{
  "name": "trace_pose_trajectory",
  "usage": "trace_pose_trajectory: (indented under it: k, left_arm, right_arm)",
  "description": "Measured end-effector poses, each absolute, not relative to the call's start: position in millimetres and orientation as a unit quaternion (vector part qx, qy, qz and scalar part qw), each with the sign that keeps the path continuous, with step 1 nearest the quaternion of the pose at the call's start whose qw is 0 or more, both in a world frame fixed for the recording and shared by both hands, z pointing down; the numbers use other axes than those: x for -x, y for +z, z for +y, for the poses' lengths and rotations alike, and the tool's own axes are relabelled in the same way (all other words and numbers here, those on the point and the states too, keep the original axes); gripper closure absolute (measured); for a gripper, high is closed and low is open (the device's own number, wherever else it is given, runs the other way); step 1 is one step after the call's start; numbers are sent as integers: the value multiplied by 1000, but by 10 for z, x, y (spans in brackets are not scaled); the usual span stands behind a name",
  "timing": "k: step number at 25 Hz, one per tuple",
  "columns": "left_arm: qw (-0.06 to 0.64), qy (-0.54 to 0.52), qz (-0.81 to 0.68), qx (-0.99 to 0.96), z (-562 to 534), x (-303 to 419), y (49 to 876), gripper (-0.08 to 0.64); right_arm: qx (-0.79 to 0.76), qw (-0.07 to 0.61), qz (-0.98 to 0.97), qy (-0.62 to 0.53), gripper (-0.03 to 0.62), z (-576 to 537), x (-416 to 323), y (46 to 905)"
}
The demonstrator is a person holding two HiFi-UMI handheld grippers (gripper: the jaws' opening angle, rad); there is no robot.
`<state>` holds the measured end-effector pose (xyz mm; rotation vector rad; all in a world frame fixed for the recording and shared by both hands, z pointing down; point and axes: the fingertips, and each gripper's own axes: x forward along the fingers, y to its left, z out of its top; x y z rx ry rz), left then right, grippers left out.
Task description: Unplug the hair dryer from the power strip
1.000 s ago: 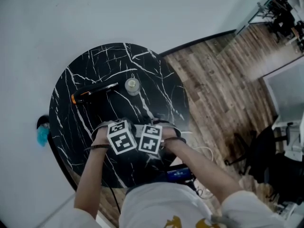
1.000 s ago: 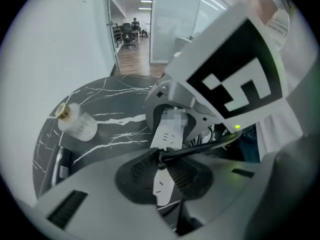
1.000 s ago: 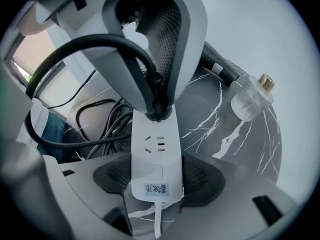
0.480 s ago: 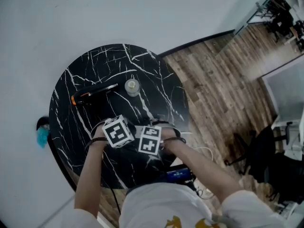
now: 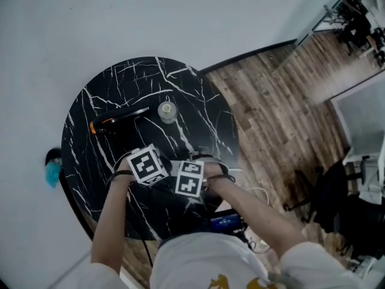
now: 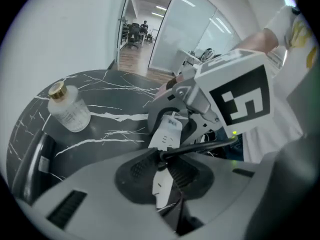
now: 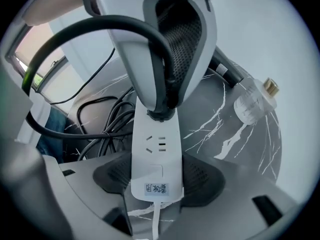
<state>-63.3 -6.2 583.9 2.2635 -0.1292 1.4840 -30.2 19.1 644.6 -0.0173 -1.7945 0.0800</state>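
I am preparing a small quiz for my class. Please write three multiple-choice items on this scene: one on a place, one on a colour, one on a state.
1. Where does the bottle stand? A on the floor; B on the table; C on a shelf.
2. What colour is the power strip? A black; B white; C orange.
3. What do the fingers of the right gripper clamp? A nothing; B the bottle; C the power strip.
Key: 1 B, it stands upright on the black table; 2 B, its body shows white; 3 C, both fingers press its sides.
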Motion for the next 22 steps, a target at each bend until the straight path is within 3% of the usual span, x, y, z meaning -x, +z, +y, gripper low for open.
trace_pose_trajectory:
  k: [5, 11, 16, 22]
  left_arm:
    - [130, 576, -77, -803, 34, 636, 5851, 509]
    - [249, 516, -37, -819, -71, 613, 5816, 502]
    - [152, 557, -88, -812, 4, 633, 5835, 509]
    - [237, 518, -54, -820, -63, 632, 5802, 503]
  right_arm:
    - [3, 624, -781, 38, 322, 173, 295, 6435]
    - [7, 622, -782, 32, 322, 192, 295, 6449]
    - [-1, 618, -785, 41, 322, 170, 313, 6441]
    - [9, 624, -781, 27, 322, 197, 315, 6459]
